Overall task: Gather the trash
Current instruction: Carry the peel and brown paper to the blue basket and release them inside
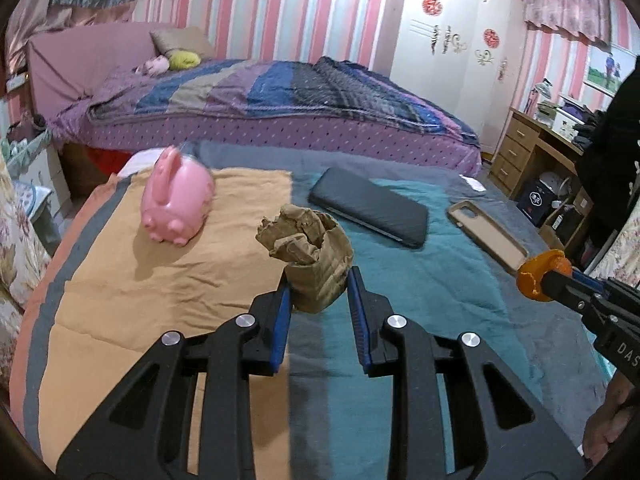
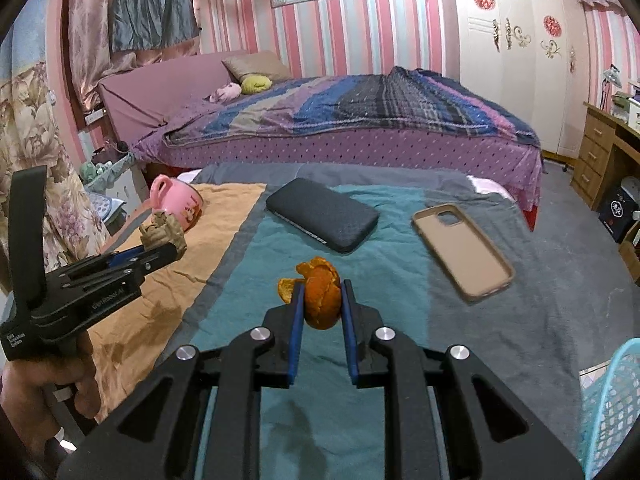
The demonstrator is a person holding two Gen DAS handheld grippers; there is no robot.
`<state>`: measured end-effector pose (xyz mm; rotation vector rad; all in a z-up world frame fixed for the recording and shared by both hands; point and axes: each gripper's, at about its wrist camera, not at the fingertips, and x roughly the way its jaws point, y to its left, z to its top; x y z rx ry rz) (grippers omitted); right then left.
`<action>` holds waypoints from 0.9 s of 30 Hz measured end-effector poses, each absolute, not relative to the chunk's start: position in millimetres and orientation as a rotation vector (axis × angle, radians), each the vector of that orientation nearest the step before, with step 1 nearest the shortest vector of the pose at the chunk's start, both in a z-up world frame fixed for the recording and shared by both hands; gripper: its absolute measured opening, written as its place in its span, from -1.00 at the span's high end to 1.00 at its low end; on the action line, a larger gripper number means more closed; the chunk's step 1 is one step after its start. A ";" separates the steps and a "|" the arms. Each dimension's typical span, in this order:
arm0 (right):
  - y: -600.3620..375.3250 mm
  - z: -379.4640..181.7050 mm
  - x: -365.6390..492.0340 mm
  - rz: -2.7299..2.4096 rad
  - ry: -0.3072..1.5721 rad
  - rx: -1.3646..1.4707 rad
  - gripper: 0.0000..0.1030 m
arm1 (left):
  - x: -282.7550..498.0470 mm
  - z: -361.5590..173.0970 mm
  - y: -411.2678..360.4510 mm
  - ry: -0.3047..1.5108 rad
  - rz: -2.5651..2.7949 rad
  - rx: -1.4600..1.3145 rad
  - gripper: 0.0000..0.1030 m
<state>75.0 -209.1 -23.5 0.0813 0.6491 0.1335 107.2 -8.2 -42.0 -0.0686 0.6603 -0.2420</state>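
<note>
Trash was in both your grippers at this moment. Your left gripper (image 1: 318, 284) was clamped narrow on the crumpled brown paper wad (image 1: 308, 252), which stuck up and forward past the fingertips, off the striped bedspread (image 1: 160, 280). Your right gripper (image 2: 322, 300) was pinched tight on the orange peel (image 2: 320, 296), peel upright between the blue pads, also clear of the cloth. Pink piggy bank (image 1: 176, 196), black wallet-like case (image 2: 324, 220) and tan phone case (image 2: 464, 252) lay on the spread ahead; not trash by my read, you left them alone. Blue mesh basket (image 2: 612, 408) showed at the lower right edge of the right wrist view, so it sat to your right side, close by the right gripper and well apart from the left. Judgement: the peel would go first, the paper would have to cross over.
</note>
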 end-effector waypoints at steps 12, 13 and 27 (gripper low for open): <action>-281.4 -6.7 26.6 0.045 0.598 0.110 0.63 | 53.3 -3.0 -71.3 0.546 -0.377 -0.051 0.49; -287.7 -6.1 23.6 0.036 0.595 0.114 0.63 | 51.0 -2.4 -75.0 0.543 -0.386 -0.049 0.49; -381.2 -3.5 -27.7 -0.107 0.570 0.151 0.63 | 27.8 1.0 -153.2 0.528 -0.518 -0.017 0.49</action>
